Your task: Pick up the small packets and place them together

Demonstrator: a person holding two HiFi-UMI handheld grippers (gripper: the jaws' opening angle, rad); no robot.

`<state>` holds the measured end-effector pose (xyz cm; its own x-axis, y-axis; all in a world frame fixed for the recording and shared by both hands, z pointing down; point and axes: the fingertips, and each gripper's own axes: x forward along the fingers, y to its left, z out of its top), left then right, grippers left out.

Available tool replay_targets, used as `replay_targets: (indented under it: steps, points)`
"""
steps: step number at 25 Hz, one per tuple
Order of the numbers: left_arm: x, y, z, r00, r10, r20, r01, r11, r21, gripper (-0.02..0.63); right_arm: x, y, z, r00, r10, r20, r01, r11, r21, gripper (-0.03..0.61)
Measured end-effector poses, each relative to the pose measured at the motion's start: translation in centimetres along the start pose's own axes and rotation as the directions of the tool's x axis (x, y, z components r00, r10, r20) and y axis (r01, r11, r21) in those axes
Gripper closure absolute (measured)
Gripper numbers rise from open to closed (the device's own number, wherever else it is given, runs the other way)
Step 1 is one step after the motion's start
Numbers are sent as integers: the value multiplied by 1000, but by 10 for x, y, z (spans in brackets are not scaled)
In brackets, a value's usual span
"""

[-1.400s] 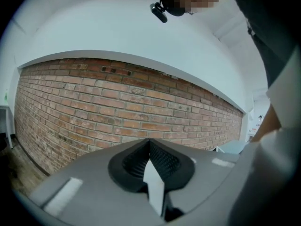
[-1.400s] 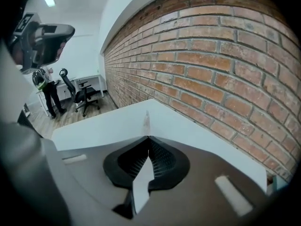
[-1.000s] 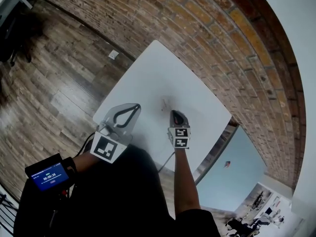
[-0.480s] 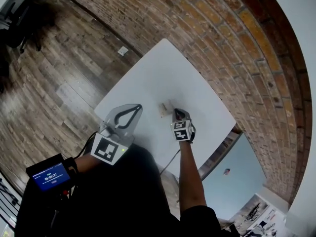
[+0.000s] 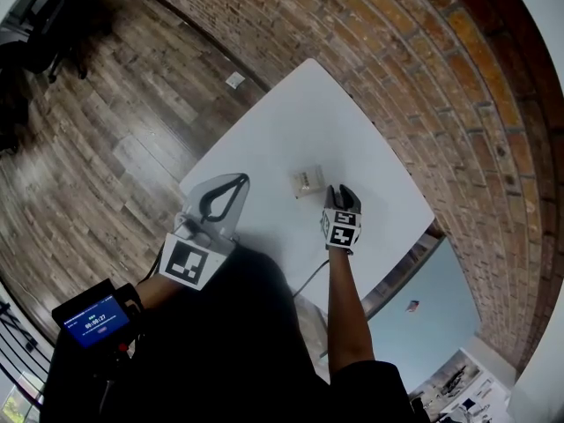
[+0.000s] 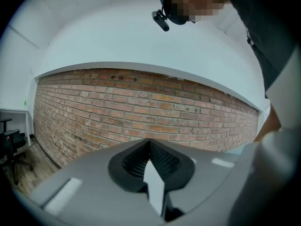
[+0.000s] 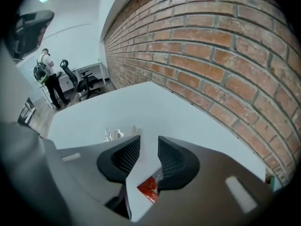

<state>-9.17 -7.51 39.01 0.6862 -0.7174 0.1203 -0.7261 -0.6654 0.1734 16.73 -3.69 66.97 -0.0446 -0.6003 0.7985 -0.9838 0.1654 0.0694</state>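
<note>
A little heap of small pale packets (image 5: pixel 308 181) lies near the middle of the white table (image 5: pixel 291 122). In the right gripper view these packets (image 7: pixel 114 134) show just beyond the left jaw. My right gripper (image 5: pixel 339 192) hangs just right of the heap and tilts down at the table. Its jaws have just been opening and stand apart. Low between the right gripper's (image 7: pixel 149 142) jaws shows a white packet with a red mark (image 7: pixel 148 188). My left gripper (image 5: pixel 240 180) is shut over the table's near left part and points at the brick wall. The left gripper's (image 6: pixel 150 144) tips meet.
A brick wall (image 5: pixel 397 69) runs along the table's far side. Wooden floor (image 5: pixel 115 130) lies to the left. A small screen (image 5: pixel 92 320) sits on the person's left forearm. Far off, a person (image 7: pixel 47 74) stands by office chairs (image 7: pixel 82 81).
The right gripper has come down beside the packets and its jaws have parted. The left gripper has stayed shut at about the same spot.
</note>
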Motion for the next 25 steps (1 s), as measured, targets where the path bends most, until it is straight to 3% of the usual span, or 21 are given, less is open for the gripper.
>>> replay_targets:
  steps: [3,6,10,20,25]
  points:
    - [1,-2,-2,1000,-15,-7,15,1000,-2,614,1,28,-7,1000,30,-2,-30,1000,-4,433]
    - [3,-1,-7,999,-27,-26,27,1000,-4,614,11,53,-10,999,53,-13,-52,997,51,397]
    - [4,-2,-12,997,-52,-49,52,999,-7,614,30,72,-8,997,57,-50,-55,998,40,393]
    - [3,9,-15,996,-57,-66,56,998,-20,614,50,76,-8,993,47,-108,-46,999,5,377]
    - [4,11,-19,995,-65,-80,63,997,-34,614,52,77,-15,990,52,-132,-65,994,-91,373]
